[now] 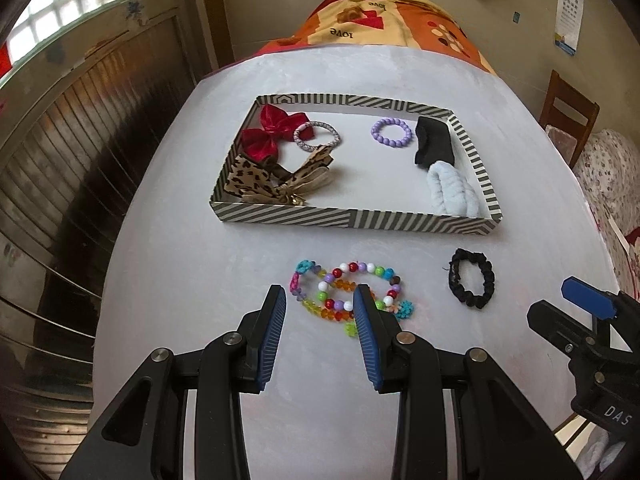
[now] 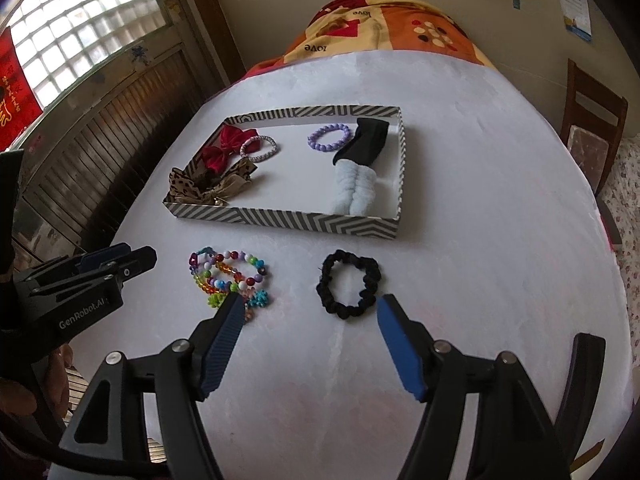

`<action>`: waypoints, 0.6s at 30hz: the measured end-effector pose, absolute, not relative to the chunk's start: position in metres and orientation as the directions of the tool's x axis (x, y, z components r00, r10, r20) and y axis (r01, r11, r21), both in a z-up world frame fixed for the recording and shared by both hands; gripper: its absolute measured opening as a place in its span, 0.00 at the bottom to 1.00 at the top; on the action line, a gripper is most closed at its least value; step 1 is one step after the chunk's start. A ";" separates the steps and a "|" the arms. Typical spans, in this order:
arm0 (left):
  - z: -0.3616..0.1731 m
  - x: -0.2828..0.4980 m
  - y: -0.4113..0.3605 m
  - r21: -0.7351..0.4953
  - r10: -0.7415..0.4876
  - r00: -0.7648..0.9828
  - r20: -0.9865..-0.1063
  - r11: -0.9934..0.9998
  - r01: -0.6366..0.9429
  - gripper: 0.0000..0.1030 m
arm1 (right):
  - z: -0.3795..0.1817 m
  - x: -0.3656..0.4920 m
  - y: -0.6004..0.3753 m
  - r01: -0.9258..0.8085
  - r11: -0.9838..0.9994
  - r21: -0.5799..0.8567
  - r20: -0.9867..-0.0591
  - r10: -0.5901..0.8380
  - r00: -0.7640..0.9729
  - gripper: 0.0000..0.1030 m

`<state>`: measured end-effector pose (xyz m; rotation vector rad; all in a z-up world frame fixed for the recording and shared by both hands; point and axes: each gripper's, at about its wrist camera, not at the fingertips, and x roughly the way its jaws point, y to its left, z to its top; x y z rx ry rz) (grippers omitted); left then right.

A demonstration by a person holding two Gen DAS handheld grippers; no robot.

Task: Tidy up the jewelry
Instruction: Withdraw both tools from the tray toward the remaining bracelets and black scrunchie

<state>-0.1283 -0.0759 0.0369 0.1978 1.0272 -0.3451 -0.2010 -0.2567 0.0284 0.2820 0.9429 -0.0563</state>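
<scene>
Left wrist view: left gripper [image 1: 320, 300] parted, empty, aimed at two bead bracelets [image 1: 352, 292] at 12 o'clock.
Tray [image 1: 352, 220]: six pieces sorted, beyond both.
Right gripper [image 2: 310, 306]: jaws opening, empty, lined up on one scrunchie [image 2: 348, 284] ahead.
</scene>
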 end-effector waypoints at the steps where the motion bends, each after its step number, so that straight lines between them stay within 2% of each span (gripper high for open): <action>1: 0.036 -0.128 -0.077 0.002 -0.187 0.468 -0.863 0.928 0.374 0.15 | 0.028 -0.202 -0.258 0.173 0.962 0.213 -0.806 0.072 0.588 0.70; 13: 0.029 -0.125 -0.082 0.003 -0.180 0.446 -0.877 0.925 0.379 0.15 | 0.020 -0.198 -0.267 0.179 0.964 0.194 -0.817 0.058 0.574 0.70; 18: 0.023 -0.115 -0.072 -0.048 -0.203 0.402 -0.893 0.930 0.363 0.15 | 0.011 -0.193 -0.271 0.183 0.964 0.191 -0.829 0.058 0.557 0.70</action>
